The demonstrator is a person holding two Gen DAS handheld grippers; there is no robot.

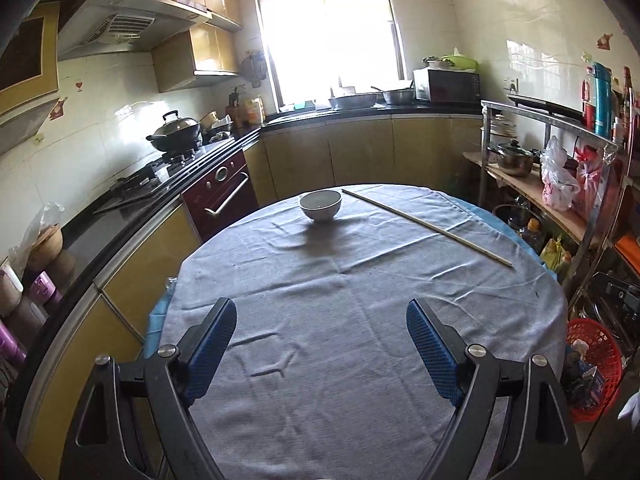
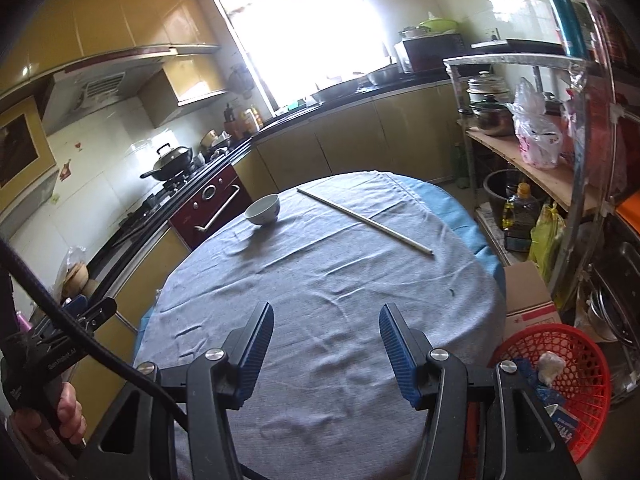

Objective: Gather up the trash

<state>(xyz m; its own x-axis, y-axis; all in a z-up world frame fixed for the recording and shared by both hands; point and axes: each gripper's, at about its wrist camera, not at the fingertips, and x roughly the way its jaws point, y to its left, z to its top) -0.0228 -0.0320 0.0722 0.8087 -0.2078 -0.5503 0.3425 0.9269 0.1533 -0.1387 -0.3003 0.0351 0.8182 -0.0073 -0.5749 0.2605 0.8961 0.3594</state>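
Observation:
A red mesh basket stands on the floor right of the table, holding a crumpled white wad and blue wrappers; it also shows in the left wrist view. A white bowl and a long thin stick lie at the far side of the grey-clothed table. My left gripper is open and empty over the near table. My right gripper is open and empty over the near table.
A counter with stove, wok and oven runs along the left. A metal shelf rack with pots and bags stands right. A cardboard box sits beside the basket. The left gripper's body and hand show at lower left.

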